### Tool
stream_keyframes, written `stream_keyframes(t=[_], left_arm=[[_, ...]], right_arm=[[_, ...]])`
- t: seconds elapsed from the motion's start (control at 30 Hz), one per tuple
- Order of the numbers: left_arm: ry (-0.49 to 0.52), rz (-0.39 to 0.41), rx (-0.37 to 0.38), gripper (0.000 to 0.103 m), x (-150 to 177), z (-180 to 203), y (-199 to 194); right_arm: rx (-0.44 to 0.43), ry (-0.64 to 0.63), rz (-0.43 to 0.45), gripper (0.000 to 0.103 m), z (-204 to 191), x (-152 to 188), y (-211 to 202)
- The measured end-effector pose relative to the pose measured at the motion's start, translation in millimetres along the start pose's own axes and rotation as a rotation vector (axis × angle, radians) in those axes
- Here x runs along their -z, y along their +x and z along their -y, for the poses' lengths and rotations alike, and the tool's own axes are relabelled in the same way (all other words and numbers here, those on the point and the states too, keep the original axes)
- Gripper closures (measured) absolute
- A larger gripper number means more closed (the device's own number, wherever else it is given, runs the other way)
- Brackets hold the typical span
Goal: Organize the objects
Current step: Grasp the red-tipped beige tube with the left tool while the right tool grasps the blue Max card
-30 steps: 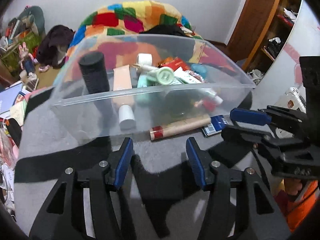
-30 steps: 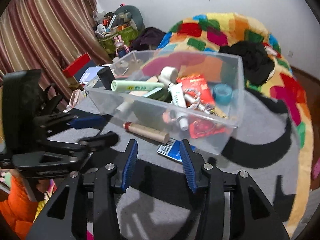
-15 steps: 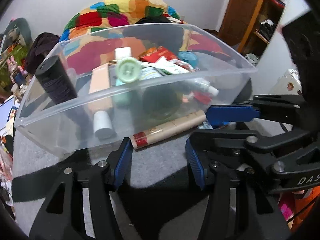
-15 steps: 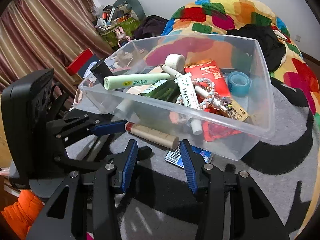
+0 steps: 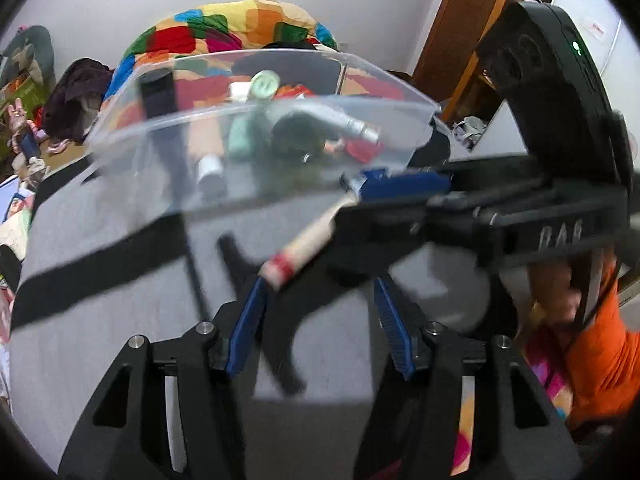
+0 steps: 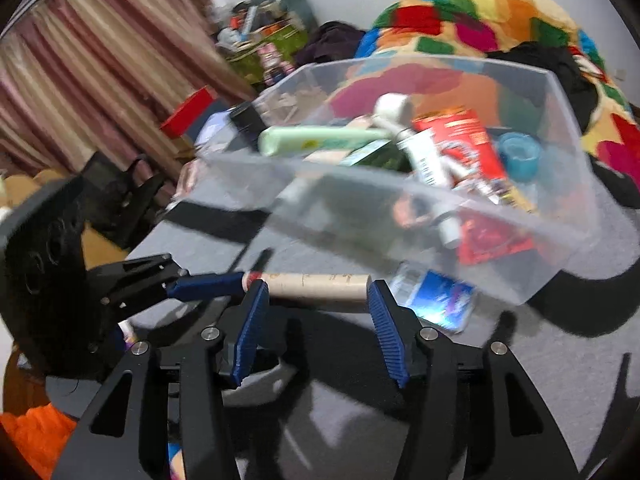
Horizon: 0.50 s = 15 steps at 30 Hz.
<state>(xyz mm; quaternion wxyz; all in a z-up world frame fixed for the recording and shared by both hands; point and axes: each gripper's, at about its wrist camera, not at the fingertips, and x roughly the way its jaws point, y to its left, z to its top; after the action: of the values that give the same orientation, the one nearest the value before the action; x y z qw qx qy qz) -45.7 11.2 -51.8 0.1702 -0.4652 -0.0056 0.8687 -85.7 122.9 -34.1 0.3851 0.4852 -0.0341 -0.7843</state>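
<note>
The tan cardboard tube with a red band at one end (image 6: 316, 284) lies flat on the grey cloth with black stripes (image 6: 500, 380), just in front of the clear plastic bin full of toiletries (image 6: 400, 216), its long axis crosswise in the right wrist view with the red end toward the left gripper (image 6: 208, 285). The right gripper (image 6: 316, 296) has just been opening and straddles the tube's middle, pads seemingly off it; the left gripper's spread, empty jaws stand by the red end. Behind are a patchwork quilt (image 5: 240, 28), striped curtains (image 6: 100, 80) and a wooden door (image 5: 460, 20).

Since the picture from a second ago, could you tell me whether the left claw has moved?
Yes. In the right wrist view the left claw has come rightward, from left of the clear bin to the red end of the cardboard tube lying before it.
</note>
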Motion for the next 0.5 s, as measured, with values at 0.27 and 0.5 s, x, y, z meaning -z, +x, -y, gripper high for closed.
stream_keyframes(t=[0.27, 0.5], left_arm=[[-0.01, 0.028, -0.044, 0.046, -17, -9, -4], [0.081, -0.074, -0.088, 0.046, -53, 1, 50]], right_arm=[[0.202, -0.101, 0.061, 0.044, -10, 19, -25], [0.316, -0.071, 0.045, 0.041, 16, 13, -16]])
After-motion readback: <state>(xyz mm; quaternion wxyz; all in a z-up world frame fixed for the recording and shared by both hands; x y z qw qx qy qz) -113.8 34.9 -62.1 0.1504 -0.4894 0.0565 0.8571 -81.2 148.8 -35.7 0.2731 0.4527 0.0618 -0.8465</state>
